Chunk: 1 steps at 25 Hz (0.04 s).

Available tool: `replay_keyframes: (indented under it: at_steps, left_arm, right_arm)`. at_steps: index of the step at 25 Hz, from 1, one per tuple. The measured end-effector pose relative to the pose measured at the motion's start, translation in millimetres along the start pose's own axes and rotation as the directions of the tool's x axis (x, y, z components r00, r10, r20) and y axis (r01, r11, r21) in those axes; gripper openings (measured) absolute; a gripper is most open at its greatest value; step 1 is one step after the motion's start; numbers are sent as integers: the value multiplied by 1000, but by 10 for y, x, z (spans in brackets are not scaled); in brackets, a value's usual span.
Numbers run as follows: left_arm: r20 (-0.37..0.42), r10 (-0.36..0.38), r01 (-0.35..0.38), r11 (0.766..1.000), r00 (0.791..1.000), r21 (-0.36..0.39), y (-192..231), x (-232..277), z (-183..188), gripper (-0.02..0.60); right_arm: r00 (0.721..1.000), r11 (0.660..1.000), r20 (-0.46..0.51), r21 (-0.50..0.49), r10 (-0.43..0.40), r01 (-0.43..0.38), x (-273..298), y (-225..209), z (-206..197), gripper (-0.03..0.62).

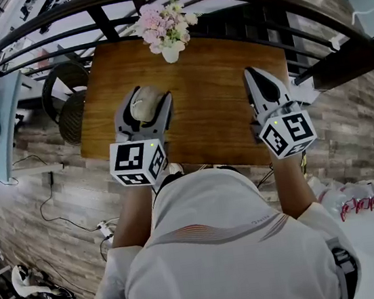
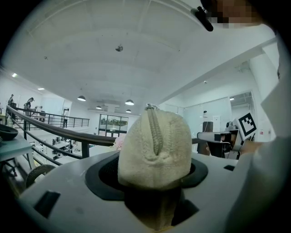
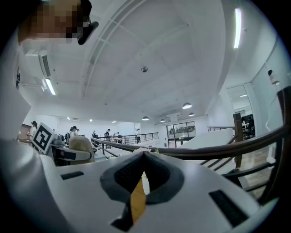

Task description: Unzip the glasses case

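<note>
The left gripper (image 1: 150, 99) has its jaws spread wide and pressed on the two sides of the glasses case (image 2: 154, 150), so the case is pinched firmly between the dark pads. The right gripper (image 3: 144, 154) has its jaws pressed together with nothing between them. It stands well apart from the case, on the right side above the table (image 1: 214, 94).

The step in hand, as I judge it, is to bring the right gripper to the zipper pull (image 2: 150, 106). To do it well, the right jaws must first open a little, then close only on the small pull at the top end of the case, not on the fabric. The left gripper should keep the case steady and not squeeze harder, because a soft case can fold and jam the zipper. The pull should then go along the line of the zipper (image 2: 157, 134), not away from it.

The case is cream coloured, with a rough, woolly surface and a rounded end. The zipper runs up the middle of this end and looks fully closed. There is a small dent in the fabric at its lower part.

The case is held over the left part of the wooden table, nearer to the person than the flower vase (image 1: 167, 28).
</note>
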<state>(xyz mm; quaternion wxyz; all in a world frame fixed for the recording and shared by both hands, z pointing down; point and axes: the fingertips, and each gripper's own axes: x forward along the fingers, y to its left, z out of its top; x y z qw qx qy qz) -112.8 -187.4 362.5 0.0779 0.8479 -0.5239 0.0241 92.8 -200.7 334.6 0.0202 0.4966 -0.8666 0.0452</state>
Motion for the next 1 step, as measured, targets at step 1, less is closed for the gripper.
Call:
replay_keyframes:
  at_steps: [1]
  left_arm:
    - [0,-2,2,1000,1000,1,-9,-3,1,288]
  right_arm:
    - [1000,1000,-1,0,1,-1,-3,4,-2,51]
